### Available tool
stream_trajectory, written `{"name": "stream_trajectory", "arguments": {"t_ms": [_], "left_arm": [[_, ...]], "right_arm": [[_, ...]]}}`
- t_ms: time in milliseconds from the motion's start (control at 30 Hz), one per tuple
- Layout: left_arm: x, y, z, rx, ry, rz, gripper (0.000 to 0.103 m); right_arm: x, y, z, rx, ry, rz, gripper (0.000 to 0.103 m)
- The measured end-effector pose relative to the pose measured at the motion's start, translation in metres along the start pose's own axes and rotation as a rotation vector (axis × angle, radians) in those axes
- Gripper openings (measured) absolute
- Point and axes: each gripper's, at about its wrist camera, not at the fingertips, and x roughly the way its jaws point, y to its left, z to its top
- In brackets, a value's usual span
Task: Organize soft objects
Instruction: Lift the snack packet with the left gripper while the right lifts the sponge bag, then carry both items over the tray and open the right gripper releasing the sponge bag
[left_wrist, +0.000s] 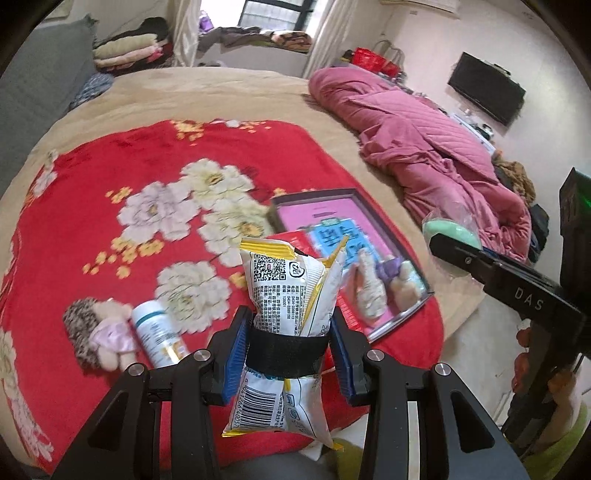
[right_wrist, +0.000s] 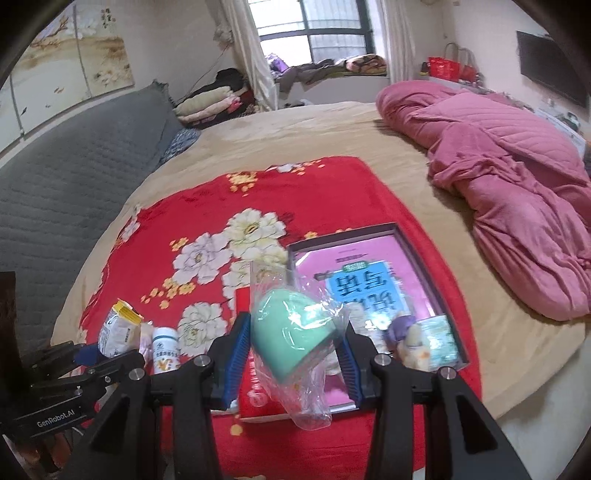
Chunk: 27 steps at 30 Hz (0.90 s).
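My left gripper (left_wrist: 288, 343) is shut on a white and yellow snack bag (left_wrist: 291, 291), held upright above the red floral blanket (left_wrist: 110, 192). My right gripper (right_wrist: 293, 354) is shut on a mint green sponge in clear plastic wrap (right_wrist: 291, 339), held above the blanket's near edge; it also shows in the left wrist view (left_wrist: 452, 232). A grey tray (right_wrist: 424, 251) with a pink lining holds small plush toys (left_wrist: 373, 288). A hedgehog plush doll (left_wrist: 96, 332) and a white bottle (left_wrist: 157, 332) lie on the blanket at the left.
A red box (right_wrist: 251, 402) lies beside the tray. A pink quilt (right_wrist: 509, 206) is bunched on the bed's right side. A grey headboard (right_wrist: 74, 177) and folded clothes (right_wrist: 214, 99) are at the left and back. The bed edge is at the right.
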Motion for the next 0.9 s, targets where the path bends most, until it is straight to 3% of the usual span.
{"name": "stream_trajectory", "arguments": {"t_ms": [467,900], "left_arm": [[0.043,-0.067,0.029,0.086,0.034,-0.09,0.042],[0.133,-0.131,0.032,0.202,0.191,-0.126,0.042]], "right_arm": [[-0.012,-0.061,0.003,0.086,-0.031,-0.045,0.045],[0.008,-0.108,-0.013,0.142,0.012,-0.053,0.045]]}}
